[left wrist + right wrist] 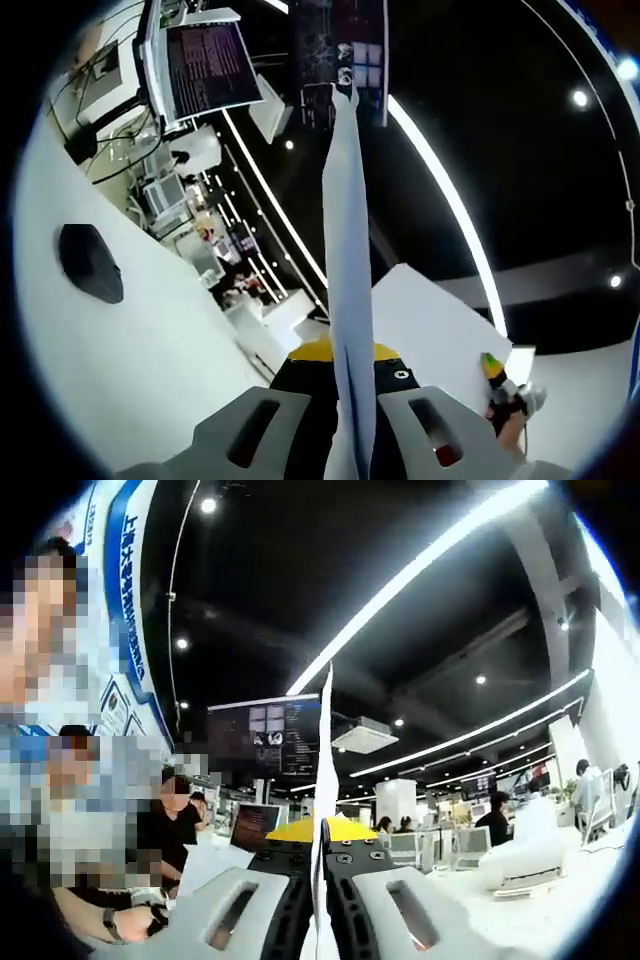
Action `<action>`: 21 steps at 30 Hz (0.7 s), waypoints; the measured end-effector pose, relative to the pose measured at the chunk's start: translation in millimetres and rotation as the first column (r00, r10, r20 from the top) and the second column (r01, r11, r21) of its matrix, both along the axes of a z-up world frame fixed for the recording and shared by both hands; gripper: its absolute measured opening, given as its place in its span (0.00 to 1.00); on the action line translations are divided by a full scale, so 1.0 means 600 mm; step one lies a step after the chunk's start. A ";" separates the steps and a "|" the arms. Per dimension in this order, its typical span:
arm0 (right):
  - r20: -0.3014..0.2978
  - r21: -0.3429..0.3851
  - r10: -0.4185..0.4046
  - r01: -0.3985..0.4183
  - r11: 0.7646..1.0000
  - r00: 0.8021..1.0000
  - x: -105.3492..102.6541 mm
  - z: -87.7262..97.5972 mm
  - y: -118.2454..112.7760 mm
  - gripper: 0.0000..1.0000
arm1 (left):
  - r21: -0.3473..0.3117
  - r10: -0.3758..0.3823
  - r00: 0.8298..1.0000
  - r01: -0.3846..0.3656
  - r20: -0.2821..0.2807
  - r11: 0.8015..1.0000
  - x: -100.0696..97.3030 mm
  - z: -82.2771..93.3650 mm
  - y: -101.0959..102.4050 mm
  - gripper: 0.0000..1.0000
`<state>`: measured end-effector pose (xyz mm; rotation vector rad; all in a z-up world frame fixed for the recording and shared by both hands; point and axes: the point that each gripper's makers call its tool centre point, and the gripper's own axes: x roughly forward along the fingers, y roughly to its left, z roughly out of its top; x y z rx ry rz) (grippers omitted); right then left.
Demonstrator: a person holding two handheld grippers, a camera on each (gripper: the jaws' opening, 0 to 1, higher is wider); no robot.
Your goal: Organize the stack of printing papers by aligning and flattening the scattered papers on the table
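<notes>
A thin stack of white printing papers (349,260) stands edge-on and rises from between the jaws of my left gripper (352,412), which is shut on its lower part. In the right gripper view the same kind of white paper edge (324,770) climbs straight up from my right gripper (320,875), whose black pads (296,885) press on it from both sides. Both cameras look upward past the paper toward the ceiling. How well the sheets line up cannot be told from the edge.
A white table (150,350) slopes along the left with a black mouse (90,262) on it and a monitor (205,65) beyond. A white flat surface (440,330) lies right of the paper, with a hand (505,420) near it. Seated people (170,830) are at the left.
</notes>
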<state>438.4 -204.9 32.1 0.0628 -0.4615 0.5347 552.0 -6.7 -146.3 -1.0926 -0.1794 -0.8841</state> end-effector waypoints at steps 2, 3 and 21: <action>0.001 0.003 0.050 -0.050 0.999 0.999 0.002 0.012 0.023 0.00 | 0.011 0.001 1.000 -0.001 0.002 1.000 -0.001 0.000 -0.004 0.06; -0.007 0.010 0.081 -0.081 0.997 0.997 0.003 0.016 0.034 0.00 | 0.012 -0.001 1.000 0.001 0.001 1.000 0.000 0.000 -0.006 0.06; 0.099 0.056 0.141 -0.147 0.988 0.985 0.015 0.055 0.071 0.00 | 0.008 -0.018 1.000 0.018 0.020 1.000 -0.004 -0.001 -0.018 0.06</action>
